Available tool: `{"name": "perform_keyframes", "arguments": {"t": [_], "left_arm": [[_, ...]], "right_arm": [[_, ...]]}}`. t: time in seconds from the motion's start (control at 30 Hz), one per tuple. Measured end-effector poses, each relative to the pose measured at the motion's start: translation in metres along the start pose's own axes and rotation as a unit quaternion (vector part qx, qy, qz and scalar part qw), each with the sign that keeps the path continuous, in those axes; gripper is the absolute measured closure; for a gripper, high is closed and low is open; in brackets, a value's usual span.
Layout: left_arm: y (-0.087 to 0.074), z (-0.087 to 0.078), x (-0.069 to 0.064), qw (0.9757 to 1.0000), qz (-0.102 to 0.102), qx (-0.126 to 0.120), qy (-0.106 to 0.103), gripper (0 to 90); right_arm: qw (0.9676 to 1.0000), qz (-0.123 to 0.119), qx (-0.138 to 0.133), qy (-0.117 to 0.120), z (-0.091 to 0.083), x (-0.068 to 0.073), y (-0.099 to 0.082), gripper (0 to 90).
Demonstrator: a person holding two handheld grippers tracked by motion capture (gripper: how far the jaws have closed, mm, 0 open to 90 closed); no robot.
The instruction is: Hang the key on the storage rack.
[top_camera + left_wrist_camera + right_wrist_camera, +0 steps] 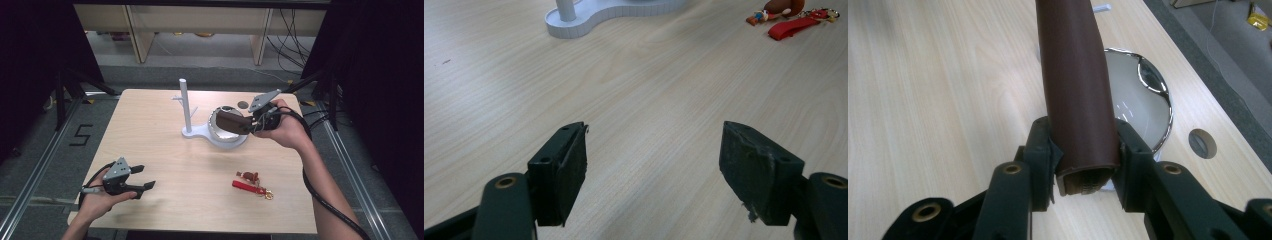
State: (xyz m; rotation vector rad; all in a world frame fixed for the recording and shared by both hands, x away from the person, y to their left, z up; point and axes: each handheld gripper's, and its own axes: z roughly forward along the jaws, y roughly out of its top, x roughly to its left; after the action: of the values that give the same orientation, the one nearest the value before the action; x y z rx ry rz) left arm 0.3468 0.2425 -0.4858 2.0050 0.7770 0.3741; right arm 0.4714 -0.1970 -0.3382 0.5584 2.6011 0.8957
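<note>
Two grippers are in play, and only one is working. Far left, near the table's front edge, the left gripper (142, 181) hovers just above the wooden table (165, 150), jaws spread wide with nothing between them; its own view looks across bare wood (649, 100) between the black pads (574, 160). That looks like a waiting stance, parked out of the way and free to help if called.

Moving toward centre, a white stand (186, 102) rises as a thin post with small side pegs, its base widening into a round dish (227, 140). The pegs suggest it is meant for hanging small accessories, the dish for laying them down.

Now the action, right of centre: the right gripper (252, 125) has its jaws clamped on a brown leather case (232, 121), a long soft sleeve, perhaps a glasses case. The right gripper view shows the pads (1040, 150) squeezing the case's near end (1083, 165) from both sides, so its length juts forward over the dish and its shiny rim (1148, 85). Gripping the end keeps the far tip free for placing.

Front right, a red strap keychain (252, 186) with a small figure lies on the table, untouched.
</note>
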Motion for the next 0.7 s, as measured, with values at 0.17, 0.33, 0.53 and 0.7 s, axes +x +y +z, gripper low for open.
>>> {"name": "perform_keyframes", "arguments": {"t": [0.17,0.33,0.53,0.7], "left_arm": [[0.001,0.000,0.000,1.0000,0.000,-0.005,0.002,26.8],[0.000,-0.001,0.000,1.0000,-0.001,-0.006,0.003,26.8],[-0.001,0.000,-0.002,1.0000,0.000,0.002,0.001,26.8],[-0.002,0.001,-0.002,1.0000,-0.001,0.002,-0.003,26.7]], "right_arm": [[1.0000,-0.009,0.003,0.002,0.006,-0.008,0.004,66.4],[0.9999,0.003,0.011,0.003,0.008,-0.012,0.006,66.3],[0.9998,0.003,0.018,0.002,0.014,-0.021,0.010,66.2],[0.9997,0.010,0.020,0.005,0.018,-0.023,0.010,66.2]]}}
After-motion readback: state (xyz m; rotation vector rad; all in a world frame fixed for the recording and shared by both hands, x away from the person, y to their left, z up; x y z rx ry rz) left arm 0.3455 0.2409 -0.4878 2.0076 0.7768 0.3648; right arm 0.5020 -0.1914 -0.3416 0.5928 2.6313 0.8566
